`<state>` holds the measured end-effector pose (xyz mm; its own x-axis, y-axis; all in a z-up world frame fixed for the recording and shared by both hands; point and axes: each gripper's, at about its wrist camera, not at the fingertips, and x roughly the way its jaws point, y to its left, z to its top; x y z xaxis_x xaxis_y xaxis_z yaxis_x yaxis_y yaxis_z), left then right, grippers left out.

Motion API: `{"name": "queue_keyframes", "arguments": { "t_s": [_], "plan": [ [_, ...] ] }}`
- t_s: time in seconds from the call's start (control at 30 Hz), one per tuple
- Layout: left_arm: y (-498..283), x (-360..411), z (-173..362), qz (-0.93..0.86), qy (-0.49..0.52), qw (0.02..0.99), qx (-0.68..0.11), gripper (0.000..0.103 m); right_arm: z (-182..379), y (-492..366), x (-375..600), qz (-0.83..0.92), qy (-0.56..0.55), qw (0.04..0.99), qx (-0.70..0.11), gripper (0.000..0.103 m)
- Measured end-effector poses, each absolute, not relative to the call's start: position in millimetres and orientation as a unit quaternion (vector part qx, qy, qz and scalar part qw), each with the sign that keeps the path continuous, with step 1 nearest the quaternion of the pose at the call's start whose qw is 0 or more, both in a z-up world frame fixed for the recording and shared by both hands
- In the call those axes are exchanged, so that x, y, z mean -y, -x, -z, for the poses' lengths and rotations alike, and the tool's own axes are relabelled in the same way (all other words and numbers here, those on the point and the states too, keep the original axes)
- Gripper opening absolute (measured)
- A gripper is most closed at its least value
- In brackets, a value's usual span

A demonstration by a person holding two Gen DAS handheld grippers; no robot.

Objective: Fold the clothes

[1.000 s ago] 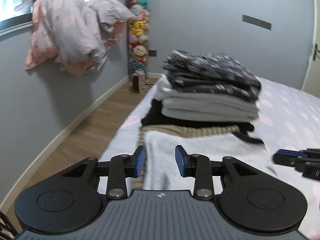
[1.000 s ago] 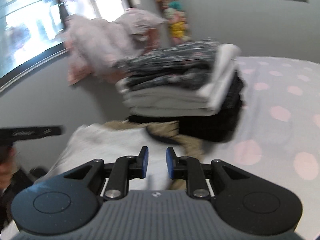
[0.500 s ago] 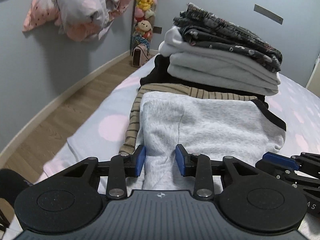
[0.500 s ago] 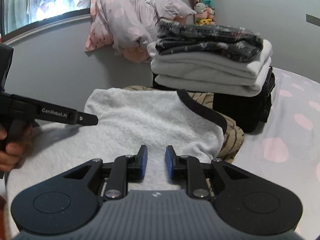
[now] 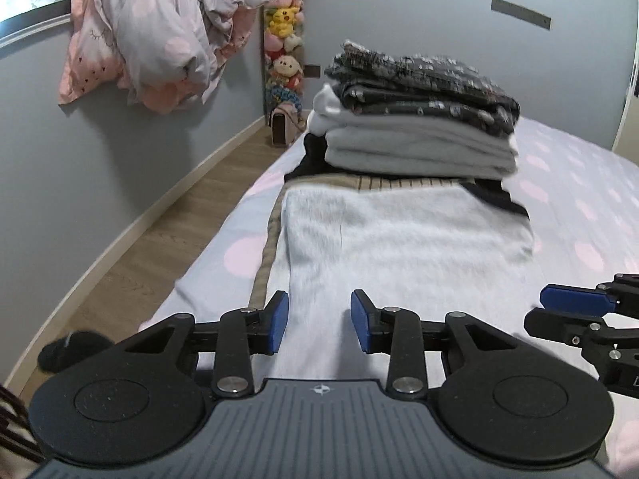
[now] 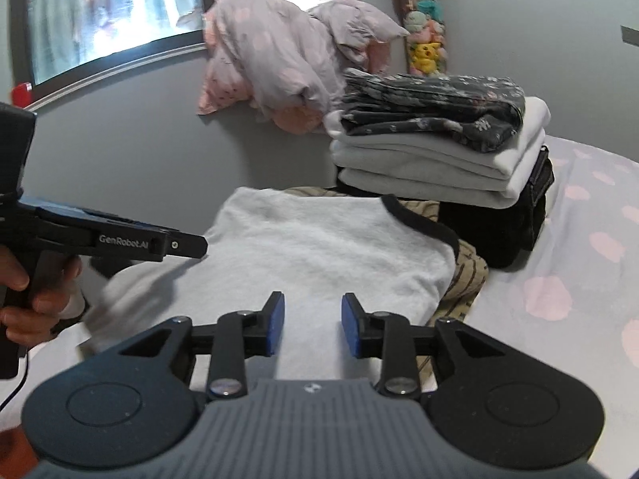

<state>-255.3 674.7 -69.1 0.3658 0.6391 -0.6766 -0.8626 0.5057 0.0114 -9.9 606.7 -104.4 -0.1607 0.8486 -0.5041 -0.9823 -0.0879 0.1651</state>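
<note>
two grippers over near hem of grey sweatshirt (image 5: 403, 247), flat on bed (image 5: 579, 183) before folded stack (image 5: 419, 127). left gripper (image 5: 318, 321) part open, empty; right gripper (image 6: 307, 324) opening, empty. pinch both corners evenly, lift together.

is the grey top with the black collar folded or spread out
Partly folded. The grey top lies flat on the bed with its side tucked into a straight edge, but it runs long toward the camera.
</note>
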Motion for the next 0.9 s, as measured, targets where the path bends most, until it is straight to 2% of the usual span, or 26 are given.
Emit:
{"name": "queue_keyframes", "arguments": {
  "t_s": [0.3, 0.57, 0.73, 0.9],
  "plan": [
    [246, -682, 84, -0.493, 0.205, 0.772, -0.345, 0.044, 127, 23, -610, -0.703, 0.187, 0.631, -0.27, 0.035],
    [253, -630, 30, -0.521, 0.171, 0.77, -0.327, 0.042, 82, 15, -577, -0.701, 0.148, 0.648, -0.258, 0.035],
    [254, -578, -12, -0.537, 0.154, 0.774, -0.298, 0.042, 42, 10, -533, -0.699, 0.119, 0.662, -0.243, 0.04],
    [246, -526, -47, -0.551, 0.143, 0.767, -0.296, 0.056, 7, 7, -481, -0.699, 0.097, 0.671, -0.229, 0.041]
  ]
}}
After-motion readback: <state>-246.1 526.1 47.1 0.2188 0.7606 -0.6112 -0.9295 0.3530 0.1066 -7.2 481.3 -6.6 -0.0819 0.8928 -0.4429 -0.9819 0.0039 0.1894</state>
